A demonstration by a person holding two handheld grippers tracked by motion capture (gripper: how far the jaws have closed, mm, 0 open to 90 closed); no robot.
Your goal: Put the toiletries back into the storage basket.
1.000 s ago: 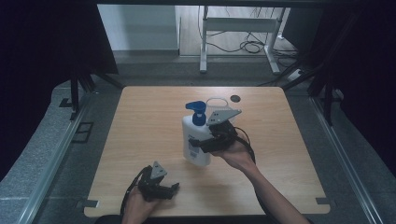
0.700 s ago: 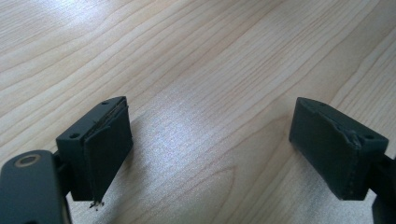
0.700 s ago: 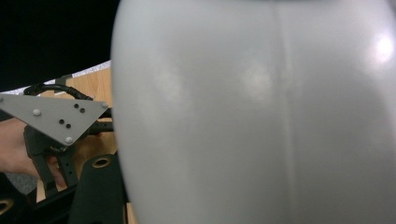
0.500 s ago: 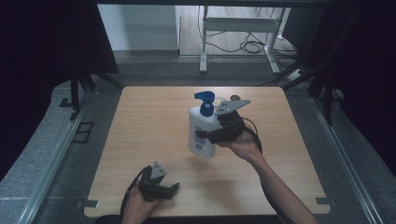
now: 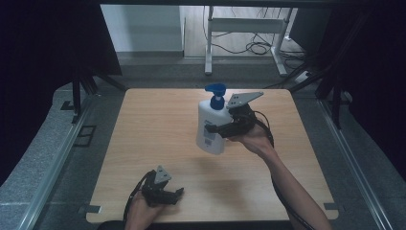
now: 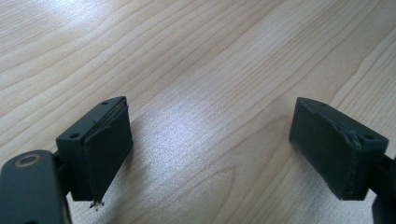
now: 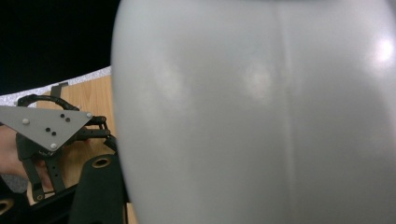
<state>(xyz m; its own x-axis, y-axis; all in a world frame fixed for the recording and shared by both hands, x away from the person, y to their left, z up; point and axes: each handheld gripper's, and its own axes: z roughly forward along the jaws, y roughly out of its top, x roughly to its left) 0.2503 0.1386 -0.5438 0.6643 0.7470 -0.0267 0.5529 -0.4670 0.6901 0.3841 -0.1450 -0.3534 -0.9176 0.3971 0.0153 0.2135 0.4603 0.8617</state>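
From the high view, a white pump bottle (image 5: 210, 127) is seen held clear above the bench (image 5: 158, 139), clamped at its smooth, likely slippery middle by the right gripper (image 5: 221, 130), while in the left gripper view the left gripper (image 6: 210, 154) is shown with fingers (image 6: 109, 149) apart and empty, and in the right gripper view the bottle's rigid wall (image 7: 261, 116) is pressed close.

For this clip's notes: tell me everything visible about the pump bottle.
The pump bottle is white, smooth plastic by its look, with a blue pump head on top and a small printed label with a barcode low on its side. It stands roughly upright, tilted slightly, and appears lifted clear of the wooden table, casting a shadow below. The right hand-held gripper is shut on its body from the right. In the right gripper view its glossy white wall looms close.
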